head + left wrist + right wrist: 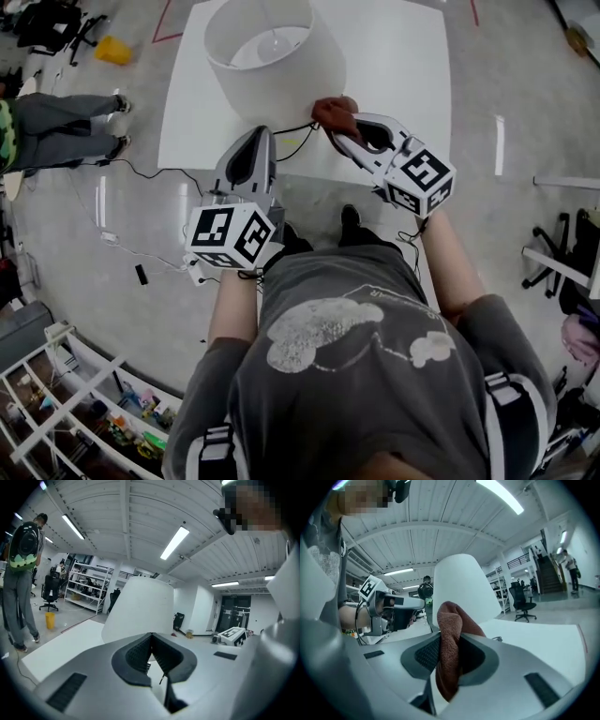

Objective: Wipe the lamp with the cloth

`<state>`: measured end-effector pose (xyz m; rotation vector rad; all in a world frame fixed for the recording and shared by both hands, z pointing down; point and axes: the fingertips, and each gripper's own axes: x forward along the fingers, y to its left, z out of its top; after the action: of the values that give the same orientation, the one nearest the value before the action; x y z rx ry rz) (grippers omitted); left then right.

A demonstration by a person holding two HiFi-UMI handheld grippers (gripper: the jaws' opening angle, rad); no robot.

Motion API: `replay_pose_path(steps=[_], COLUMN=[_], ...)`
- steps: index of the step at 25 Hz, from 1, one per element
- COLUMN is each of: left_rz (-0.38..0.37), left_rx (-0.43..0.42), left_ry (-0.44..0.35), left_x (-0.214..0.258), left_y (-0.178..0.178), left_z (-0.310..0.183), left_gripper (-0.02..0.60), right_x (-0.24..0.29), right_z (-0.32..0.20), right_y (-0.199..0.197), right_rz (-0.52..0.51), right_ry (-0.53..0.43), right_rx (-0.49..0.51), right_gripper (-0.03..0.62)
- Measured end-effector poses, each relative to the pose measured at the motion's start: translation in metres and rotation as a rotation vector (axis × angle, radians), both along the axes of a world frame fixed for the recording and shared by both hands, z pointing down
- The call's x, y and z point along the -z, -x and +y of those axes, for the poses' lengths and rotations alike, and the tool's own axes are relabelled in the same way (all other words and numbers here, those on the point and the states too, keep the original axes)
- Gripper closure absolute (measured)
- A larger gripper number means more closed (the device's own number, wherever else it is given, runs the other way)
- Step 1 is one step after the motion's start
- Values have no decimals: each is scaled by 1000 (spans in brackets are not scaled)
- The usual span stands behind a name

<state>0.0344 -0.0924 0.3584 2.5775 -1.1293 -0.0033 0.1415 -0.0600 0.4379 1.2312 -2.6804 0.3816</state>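
Two grippers are held up at the near edge of the white bench. The lamp stands a bit left of the middle of the bench, and its big white shade reaches close to the near edge. The shade is open on top, and a small round bulb shows inside. The right gripper has its jaws pinching a red-brown cloth. The cloth is right at the lower right side of the shade. The left gripper is just beside the shade's near side, and its jaws are pressed together with nothing in them. A thin black cord runs along the near edge between the two grippers. Bare white bench top lies to the right of the lamp, out to the right edge. Off the left edge, a person stands on the grey floor.
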Motion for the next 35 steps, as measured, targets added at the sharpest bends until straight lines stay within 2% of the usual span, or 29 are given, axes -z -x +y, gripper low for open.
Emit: replay_pose_path(steps=[4, 8, 11, 16, 18, 22, 26, 30, 35], left_rz=[34, 46, 56, 97, 105, 128, 141, 151, 150], left_rx=[-41, -159, -244, -316, -343, -415, -477, -512, -518], left_ry=[2, -10, -50, -81, -82, -87, -94, -97, -70], left_x=[-1, 1, 15, 32, 34, 37, 41, 41, 35], left_y=[11, 22, 25, 44, 56, 63, 68, 76, 81], left_z=[-13, -21, -28, -38, -42, -43, -38, -31, -28], left_gripper=[574, 574, 574, 574, 574, 574, 574, 574, 574], right_x=[-16, -11, 6, 62, 90, 130, 151, 149, 123], right_z=[1, 3, 9, 18, 15, 7, -4, -17, -19], right_y=[4, 10, 7, 8, 17, 33, 51, 64, 76], right_rz=[19, 6, -5, -55, -37, 19, 39, 61, 53], right_ry=[32, 18, -33, -149, -211, -297, -336, -322, -253], right_rx=[-73, -205, -299, -426, -465, -530, -565, -584, -573], right_gripper=[503, 503, 503, 503, 503, 503, 503, 503, 503])
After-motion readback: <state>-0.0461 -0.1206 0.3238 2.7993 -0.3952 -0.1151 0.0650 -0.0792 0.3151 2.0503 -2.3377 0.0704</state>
